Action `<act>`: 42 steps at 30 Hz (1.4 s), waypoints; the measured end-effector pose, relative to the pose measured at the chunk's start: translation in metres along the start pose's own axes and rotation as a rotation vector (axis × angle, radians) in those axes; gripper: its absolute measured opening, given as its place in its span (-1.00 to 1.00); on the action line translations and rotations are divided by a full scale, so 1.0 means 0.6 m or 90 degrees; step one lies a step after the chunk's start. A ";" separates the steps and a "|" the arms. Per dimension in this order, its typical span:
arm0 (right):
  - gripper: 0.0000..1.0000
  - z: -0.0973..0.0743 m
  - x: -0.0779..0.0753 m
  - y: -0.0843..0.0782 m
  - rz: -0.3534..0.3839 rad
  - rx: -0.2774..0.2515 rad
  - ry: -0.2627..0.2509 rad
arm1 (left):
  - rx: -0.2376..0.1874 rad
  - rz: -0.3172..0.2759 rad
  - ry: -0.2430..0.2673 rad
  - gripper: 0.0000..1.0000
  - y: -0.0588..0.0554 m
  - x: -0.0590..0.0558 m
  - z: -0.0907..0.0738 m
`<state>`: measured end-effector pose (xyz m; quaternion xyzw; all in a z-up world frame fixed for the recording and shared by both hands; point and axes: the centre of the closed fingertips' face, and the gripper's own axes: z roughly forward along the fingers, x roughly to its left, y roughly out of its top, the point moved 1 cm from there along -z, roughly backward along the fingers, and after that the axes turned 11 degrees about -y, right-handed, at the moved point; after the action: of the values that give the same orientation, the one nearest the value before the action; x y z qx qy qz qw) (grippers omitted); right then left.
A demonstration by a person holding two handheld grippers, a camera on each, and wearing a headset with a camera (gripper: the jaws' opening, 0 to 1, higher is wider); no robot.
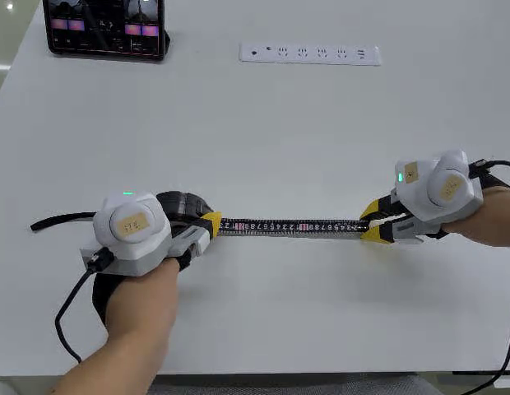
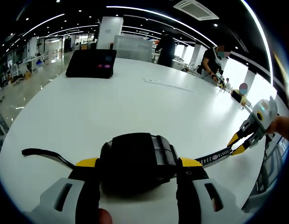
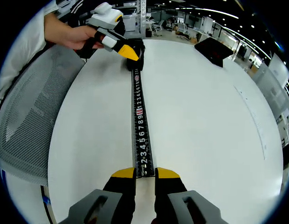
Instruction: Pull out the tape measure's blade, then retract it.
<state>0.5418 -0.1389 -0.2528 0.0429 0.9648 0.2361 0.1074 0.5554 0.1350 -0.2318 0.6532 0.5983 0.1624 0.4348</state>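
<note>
Blade (image 3: 140, 121) end — hidden between the right gripper's (image 3: 145, 173) jaws (tablet (image 1: 105, 29) cropped at top)

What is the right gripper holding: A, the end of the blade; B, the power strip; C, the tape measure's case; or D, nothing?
A: the right gripper is shut on the end of the blade, while the left gripper clamps the case.
</note>
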 end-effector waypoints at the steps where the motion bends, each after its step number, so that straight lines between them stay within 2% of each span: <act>1: -0.77 0.000 0.000 0.000 -0.009 0.003 -0.001 | 0.001 0.001 0.000 0.25 0.000 0.000 0.000; 7: -0.78 0.001 -0.002 -0.001 -0.023 0.016 0.001 | 0.010 0.002 0.000 0.23 0.000 0.000 0.000; 22: -0.79 0.001 -0.003 -0.006 -0.018 0.022 0.001 | 0.035 0.005 -0.005 0.18 -0.008 0.001 -0.002; 32: -0.79 0.001 -0.002 -0.006 -0.021 0.025 0.000 | 0.030 0.005 -0.008 0.18 -0.009 -0.001 -0.005; 42: -0.79 0.011 -0.004 0.027 -0.016 0.004 0.003 | 0.029 -0.008 -0.014 0.17 -0.006 0.000 -0.006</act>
<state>0.5460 -0.1220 -0.2503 0.0308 0.9662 0.2322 0.1081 0.5502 0.1361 -0.2326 0.6612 0.6009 0.1387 0.4272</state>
